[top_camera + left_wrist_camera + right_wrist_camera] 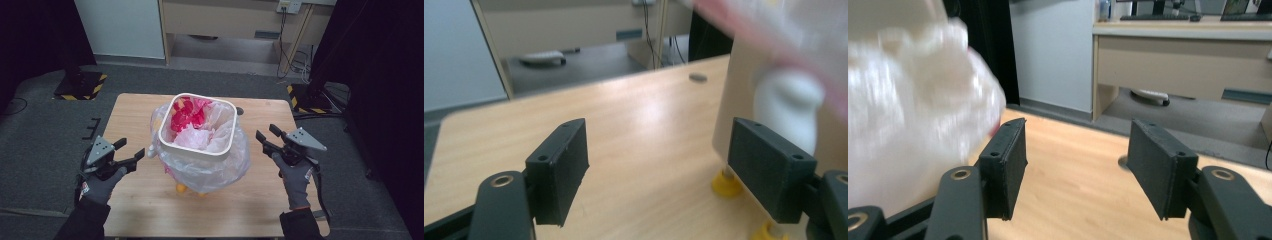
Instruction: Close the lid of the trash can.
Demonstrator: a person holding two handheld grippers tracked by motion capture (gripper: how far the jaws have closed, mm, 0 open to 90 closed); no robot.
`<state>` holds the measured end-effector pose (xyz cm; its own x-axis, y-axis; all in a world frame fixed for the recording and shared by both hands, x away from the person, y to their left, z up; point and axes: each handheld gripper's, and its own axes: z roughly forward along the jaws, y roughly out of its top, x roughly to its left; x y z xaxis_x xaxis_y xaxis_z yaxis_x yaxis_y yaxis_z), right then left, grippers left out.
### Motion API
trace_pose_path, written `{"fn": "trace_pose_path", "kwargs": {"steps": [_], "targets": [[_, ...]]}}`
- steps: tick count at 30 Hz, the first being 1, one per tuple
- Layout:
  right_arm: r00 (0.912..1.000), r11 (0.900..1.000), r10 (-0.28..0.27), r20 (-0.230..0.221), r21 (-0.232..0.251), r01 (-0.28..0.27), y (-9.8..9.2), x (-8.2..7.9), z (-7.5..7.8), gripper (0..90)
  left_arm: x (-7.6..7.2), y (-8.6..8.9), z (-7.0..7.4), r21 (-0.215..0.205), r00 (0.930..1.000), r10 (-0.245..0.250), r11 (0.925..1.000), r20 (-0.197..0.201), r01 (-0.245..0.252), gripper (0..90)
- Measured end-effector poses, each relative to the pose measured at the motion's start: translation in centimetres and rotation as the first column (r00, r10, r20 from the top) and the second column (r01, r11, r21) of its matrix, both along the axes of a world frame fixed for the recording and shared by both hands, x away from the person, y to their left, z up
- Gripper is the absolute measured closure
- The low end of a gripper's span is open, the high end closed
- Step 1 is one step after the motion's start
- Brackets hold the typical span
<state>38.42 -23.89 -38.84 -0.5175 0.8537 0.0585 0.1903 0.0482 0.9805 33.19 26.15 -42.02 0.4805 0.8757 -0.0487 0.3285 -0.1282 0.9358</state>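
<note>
Left claw gaped, released, at the bin's 8 o'clock, just beside its bag. Right claw likewise released, at 3 o'clock, apart from it. White bin, lined with clear bag, stood mid-worktop on yellow feet. No legible writing.

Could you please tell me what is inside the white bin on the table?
The white bin holds a clear plastic liner with crumpled pink and red waste inside; anything beneath it is hidden.

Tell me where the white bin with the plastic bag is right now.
In the high view, the white bin stands mid-table between the left claw and right claw, its plastic bag draped outside.
</note>
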Motion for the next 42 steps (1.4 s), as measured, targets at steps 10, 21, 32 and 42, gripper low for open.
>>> {"fn": "trace_pose_path", "kwargs": {"steps": [10, 21, 32, 42], "targets": [[0.9914, 0.996, 0.015, -0.13, -0.088, -0.027, -0.4, -1.1, -5.3, 39.4, -0.2, 0.2, -3.8, 0.08, 0.9928, -0.002, 0.9967, -0.12, 0.012, 23.3], [0.9585, 0.978, -0.009, -0.285, -0.204, -0.051, -1.6, -0.9, -9.2, 37.8, 0.7, 2.7, -7.5, 0.165, 0.9605, 0.034, 0.9863, -0.276, 0.012, 21.4], [0.911, 0.974, -0.129, -0.392, -0.223, 0.042, -5.3, 0.2, -11.9, 33.8, 2.2, 4.5, -9.8, 0.211, 0.9211, 0.092, 0.9773, -0.378, -0.011, 18.3], [0.8884, 0.966, -0.152, -0.433, -0.255, 0.041, -5.8, 0.6, -13.3, 30.3, 2.6, 4.9, -10.7, 0.236, 0.9149, 0.108, 0.9717, -0.389, -0.014, 12.9]]}}
